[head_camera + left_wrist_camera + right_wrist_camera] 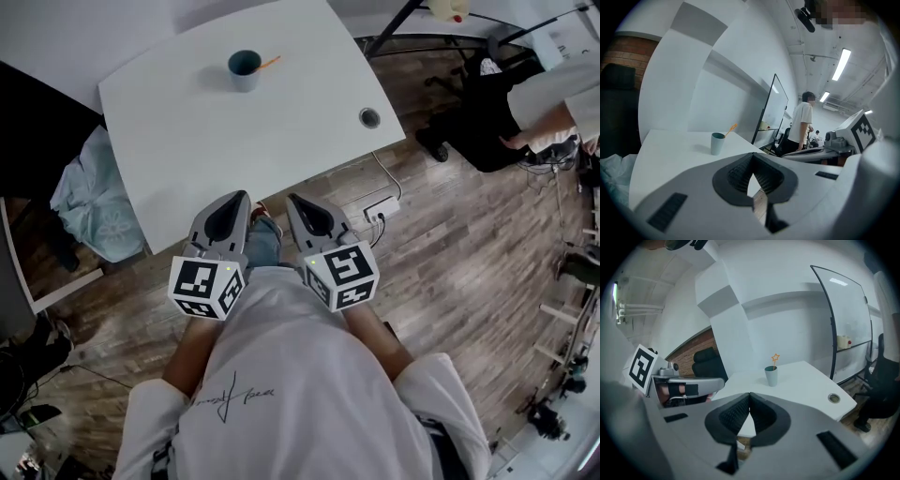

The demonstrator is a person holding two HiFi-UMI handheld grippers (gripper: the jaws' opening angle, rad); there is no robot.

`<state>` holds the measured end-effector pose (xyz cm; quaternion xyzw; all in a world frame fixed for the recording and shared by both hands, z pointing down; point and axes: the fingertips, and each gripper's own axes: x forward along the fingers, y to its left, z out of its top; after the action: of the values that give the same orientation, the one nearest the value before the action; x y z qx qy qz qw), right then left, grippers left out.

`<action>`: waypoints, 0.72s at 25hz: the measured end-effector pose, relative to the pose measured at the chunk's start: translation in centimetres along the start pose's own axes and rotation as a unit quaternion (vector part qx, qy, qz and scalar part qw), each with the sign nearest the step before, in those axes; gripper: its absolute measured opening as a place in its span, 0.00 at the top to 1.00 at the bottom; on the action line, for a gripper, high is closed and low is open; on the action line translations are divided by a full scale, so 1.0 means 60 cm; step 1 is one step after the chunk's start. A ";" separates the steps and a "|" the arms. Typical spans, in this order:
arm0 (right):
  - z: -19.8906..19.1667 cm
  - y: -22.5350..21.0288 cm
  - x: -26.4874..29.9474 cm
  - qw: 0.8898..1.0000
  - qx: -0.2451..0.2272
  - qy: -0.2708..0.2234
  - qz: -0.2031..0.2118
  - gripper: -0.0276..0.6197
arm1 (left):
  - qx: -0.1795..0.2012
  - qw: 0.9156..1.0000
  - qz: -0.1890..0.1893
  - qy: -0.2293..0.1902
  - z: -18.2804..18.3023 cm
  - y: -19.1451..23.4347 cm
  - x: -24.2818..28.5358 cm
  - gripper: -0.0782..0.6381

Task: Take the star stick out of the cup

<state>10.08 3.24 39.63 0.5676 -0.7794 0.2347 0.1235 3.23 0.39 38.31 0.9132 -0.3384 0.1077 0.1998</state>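
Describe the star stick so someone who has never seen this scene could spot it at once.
Start at the big white table; a single teal cup stands near its far edge. The star stick is the thin orange stick leaning out over that cup's rim, topped with a small star outline. It is the only orange thing on the table, whose one other feature is a round grommet hole.

White table (187,141), wood-plank floor (450,244); whiteboard (843,319); ceiling striplights (841,63).
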 end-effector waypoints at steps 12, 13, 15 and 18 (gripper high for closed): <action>0.060 -0.036 0.075 1.000 -0.016 0.006 0.016 0.94 | -0.022 1.000 0.005 -0.003 0.037 0.052 0.063 0.89; 0.065 -0.037 0.082 1.000 -0.018 0.005 0.019 0.94 | -0.022 1.000 0.005 -0.004 0.040 0.056 0.068 0.89; 0.073 -0.039 0.096 0.999 -0.023 0.004 0.025 0.94 | -0.023 1.000 0.006 -0.007 0.048 0.064 0.077 0.89; 0.083 -0.041 0.118 0.999 -0.029 0.003 0.034 0.94 | -0.024 1.000 0.009 -0.013 0.059 0.078 0.091 0.89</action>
<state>10.48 -5.76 39.15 0.5362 -0.8044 0.2175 0.1347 4.42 -7.54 38.29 0.9063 -0.3521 0.0892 0.2161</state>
